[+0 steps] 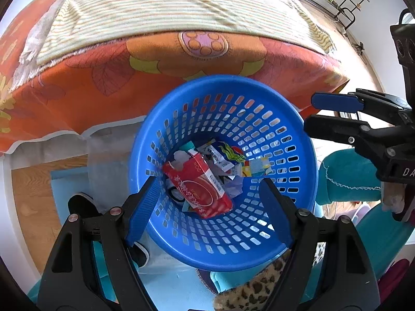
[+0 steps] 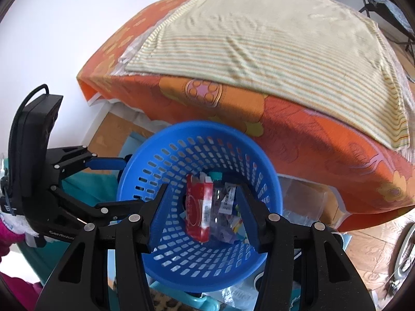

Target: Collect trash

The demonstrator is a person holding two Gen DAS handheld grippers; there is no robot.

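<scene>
Both grippers hover over blue basket (image 1: 223, 171), near side of table (image 1: 181, 59). Left gripper (image 1: 210, 207) wide, empty. Right gripper (image 2: 201, 211) half open, empty. Trash already in basket bottom: red carton (image 1: 199, 186), wrappers (image 1: 225, 158) beside it. Risk: basket looks tilted (lightweight plastic), so bump from either gripper could tip it and spill trash onto floor.

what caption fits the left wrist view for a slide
Open left gripper above a blue basket holding a red carton and wrappers.
</scene>
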